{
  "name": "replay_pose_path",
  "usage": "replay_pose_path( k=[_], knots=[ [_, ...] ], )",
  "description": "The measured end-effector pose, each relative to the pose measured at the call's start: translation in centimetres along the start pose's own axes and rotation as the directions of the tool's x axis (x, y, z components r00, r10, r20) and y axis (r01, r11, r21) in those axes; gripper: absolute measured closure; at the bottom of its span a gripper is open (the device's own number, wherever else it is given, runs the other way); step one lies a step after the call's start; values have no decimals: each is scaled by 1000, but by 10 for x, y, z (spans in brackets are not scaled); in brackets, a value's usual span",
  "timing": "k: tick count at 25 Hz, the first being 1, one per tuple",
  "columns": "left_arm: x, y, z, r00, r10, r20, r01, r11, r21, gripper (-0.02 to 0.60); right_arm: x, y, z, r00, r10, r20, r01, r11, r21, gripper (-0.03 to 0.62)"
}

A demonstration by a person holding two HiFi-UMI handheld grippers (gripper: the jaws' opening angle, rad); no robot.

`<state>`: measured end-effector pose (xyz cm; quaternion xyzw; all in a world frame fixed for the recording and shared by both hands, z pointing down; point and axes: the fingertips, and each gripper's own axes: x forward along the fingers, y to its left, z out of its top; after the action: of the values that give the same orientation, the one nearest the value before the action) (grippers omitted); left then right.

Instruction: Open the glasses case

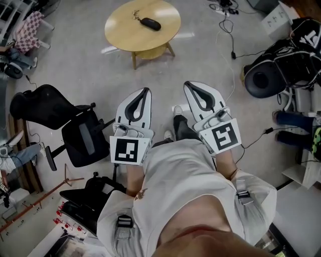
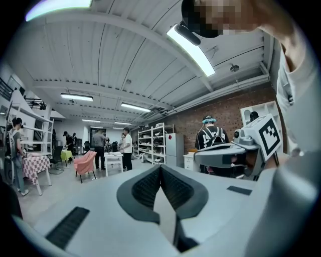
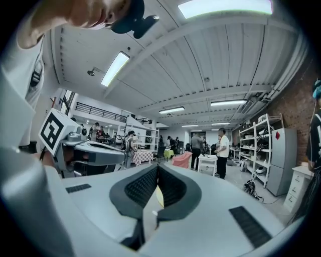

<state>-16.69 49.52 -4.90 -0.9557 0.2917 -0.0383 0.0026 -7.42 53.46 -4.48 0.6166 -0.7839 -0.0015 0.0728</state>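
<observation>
A black glasses case (image 1: 150, 23) lies closed on a round wooden table (image 1: 123, 30) far ahead of me in the head view, with a small bunch of keys (image 1: 135, 14) beside it. My left gripper (image 1: 146, 90) (image 2: 160, 167) and right gripper (image 1: 187, 85) (image 3: 157, 167) are held side by side in front of my body, well short of the table, pointing level toward it. Both are shut with nothing between their pads. Each gripper view shows the other gripper beside it. The case is not visible in either gripper view.
A black office chair (image 1: 60, 120) stands at my left and a black backpack (image 1: 281, 65) at my right. Cables (image 1: 231, 40) trail over the floor near the table. Shelves (image 3: 271, 145) and several people (image 2: 125, 148) stand far off in the room.
</observation>
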Motion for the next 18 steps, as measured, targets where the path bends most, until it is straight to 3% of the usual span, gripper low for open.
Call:
replay_pose_path(
  k=[4, 18],
  knots=[
    [39, 18, 4, 999, 39, -1, -39, 999, 23, 561, 32, -28, 16, 995, 58, 76, -58, 998, -5, 574],
    [157, 44, 33, 991, 135, 1, -135, 989, 61, 561, 95, -129, 36, 981, 147, 130, -147, 989, -13, 574]
  ],
)
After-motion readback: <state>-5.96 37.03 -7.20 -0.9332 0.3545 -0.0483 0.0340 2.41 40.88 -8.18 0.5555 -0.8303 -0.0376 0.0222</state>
